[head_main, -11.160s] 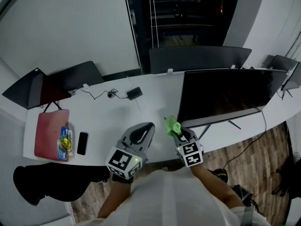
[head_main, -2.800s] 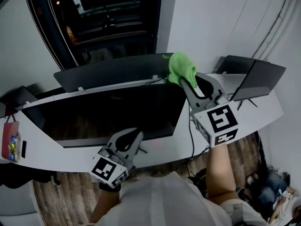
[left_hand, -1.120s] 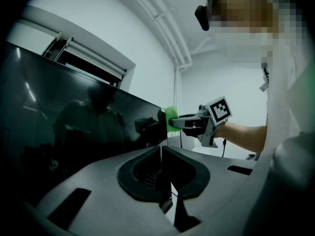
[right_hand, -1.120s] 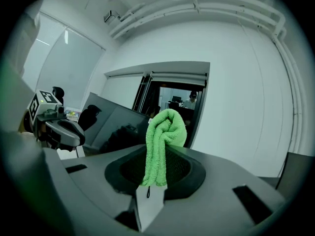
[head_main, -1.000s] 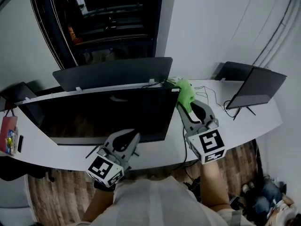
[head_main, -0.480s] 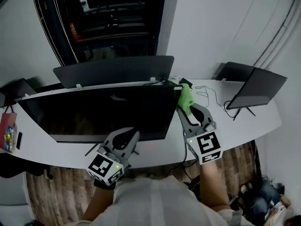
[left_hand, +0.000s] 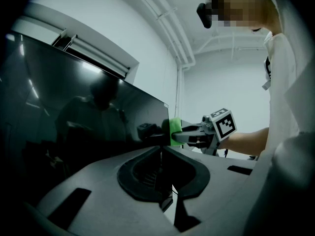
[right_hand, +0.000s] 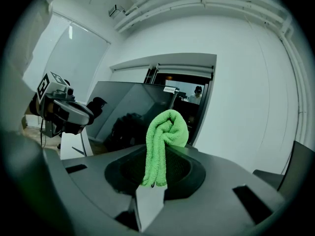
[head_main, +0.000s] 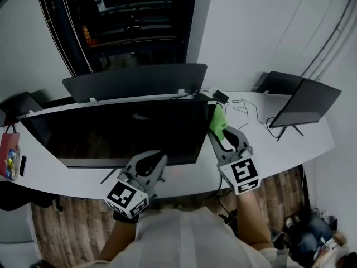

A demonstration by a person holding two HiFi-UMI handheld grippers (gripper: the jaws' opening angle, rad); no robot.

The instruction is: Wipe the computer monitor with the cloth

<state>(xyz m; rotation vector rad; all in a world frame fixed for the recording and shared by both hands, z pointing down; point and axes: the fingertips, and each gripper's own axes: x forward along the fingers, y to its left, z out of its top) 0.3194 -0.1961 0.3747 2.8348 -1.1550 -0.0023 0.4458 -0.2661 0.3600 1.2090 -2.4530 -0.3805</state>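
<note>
A wide dark monitor (head_main: 122, 133) stands on the white desk (head_main: 279, 144). My right gripper (head_main: 221, 128) is shut on a folded green cloth (head_main: 217, 121) and holds it against the monitor's right edge, about halfway down. In the right gripper view the cloth (right_hand: 165, 141) sticks up from between the jaws, with the monitor (right_hand: 128, 107) beyond. My left gripper (head_main: 150, 163) hangs in front of the monitor's lower edge, jaws together with nothing in them. The left gripper view shows the screen (left_hand: 74, 112) at left and the cloth (left_hand: 175, 131) at its far edge.
A second monitor (head_main: 134, 80) stands behind the first. A tilted dark screen (head_main: 304, 105) sits at the desk's right end, with cables (head_main: 245, 108) and a black adapter (head_main: 221, 96) near the cloth. A pink item (head_main: 8, 149) and a phone (head_main: 23, 166) lie at far left.
Over the last second my right gripper has slid the cloth down from the monitor's top right corner along its right edge. The left gripper has barely moved.
</note>
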